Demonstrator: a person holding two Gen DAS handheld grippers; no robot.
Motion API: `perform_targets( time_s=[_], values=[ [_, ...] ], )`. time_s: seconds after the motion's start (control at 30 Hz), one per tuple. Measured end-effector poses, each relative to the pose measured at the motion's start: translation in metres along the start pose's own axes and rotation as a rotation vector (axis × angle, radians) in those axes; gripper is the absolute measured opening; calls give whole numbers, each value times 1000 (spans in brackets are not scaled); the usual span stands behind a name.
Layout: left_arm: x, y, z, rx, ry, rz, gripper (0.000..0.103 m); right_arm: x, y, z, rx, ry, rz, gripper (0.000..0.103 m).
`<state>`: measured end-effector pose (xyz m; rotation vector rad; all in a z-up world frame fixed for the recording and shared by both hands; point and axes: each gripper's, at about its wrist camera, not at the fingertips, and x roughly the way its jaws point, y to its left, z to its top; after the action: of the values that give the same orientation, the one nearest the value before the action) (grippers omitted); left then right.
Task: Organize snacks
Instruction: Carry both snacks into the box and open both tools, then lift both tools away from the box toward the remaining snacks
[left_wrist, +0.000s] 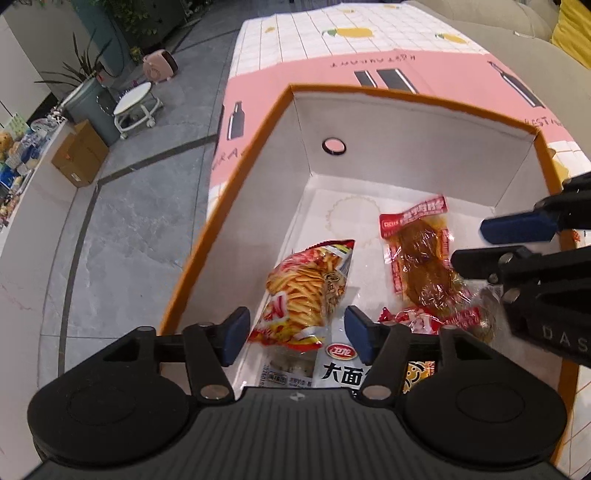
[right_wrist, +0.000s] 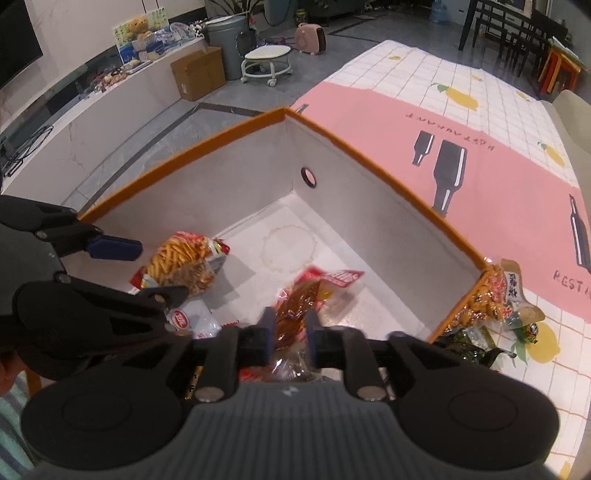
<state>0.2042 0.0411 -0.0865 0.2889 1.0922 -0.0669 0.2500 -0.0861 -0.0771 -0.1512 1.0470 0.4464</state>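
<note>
- Orange-rimmed cardboard box with white inner walls (left_wrist: 406, 147): stands open on a pink and white patterned cloth (right_wrist: 480, 122); a round finger hole shows in its far wall.
- Red and yellow crinkled bag of fry-shaped crisps (left_wrist: 306, 291): lies on the box floor, at the left side in the left wrist view. Judged light, puffy and crushable; best taken by a sealed end seam, not the belly.
- Clear vacuum pouch with red label holding a brown meat piece (left_wrist: 421, 266): lies on the box floor beside the crisp bag. Judged smooth and slippery, limp at the edges; the flat red header is the surest hold.
- White packet with black characters and a red oval logo (left_wrist: 340, 365): lies flat under the near end of the crisp bag, partly hidden.
- Loose wrapped snacks outside the box (right_wrist: 495, 306): heaped on the cloth against the box's right corner, not yet packed.
- Left gripper (left_wrist: 295, 332): released, jaws spread wide above the crisp bag, holding nothing.
- Right gripper (right_wrist: 288, 332): jaws narrowed on either side of the clear pouch; blur hides whether it is gripped, so cannot tell.
</note>
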Motion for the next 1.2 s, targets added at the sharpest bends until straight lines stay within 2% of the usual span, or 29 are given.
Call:
perform_targets(
  time_s=[0.13,0.53,0.93,1.0,1.2],
  values=[
    [-15,1,0,-2,-25,5,77,-13,2,-1,-12,-29,-14,31],
    [-79,-6,-5,-12,-124,31,79,-73,4,-13,-31,-127,-24,38],
    [-154,-26,-22,-64,-293,-49,79,-147,-3,-41,-20,-279,-45,48],
    [-162,-33,-27,-68,-318,-71,79,-157,-5,-50,-15,-306,-56,53],
    [-172,-63,-43,-70,-378,-110,78,-178,-24,-86,46,-392,-88,54]
  ],
)
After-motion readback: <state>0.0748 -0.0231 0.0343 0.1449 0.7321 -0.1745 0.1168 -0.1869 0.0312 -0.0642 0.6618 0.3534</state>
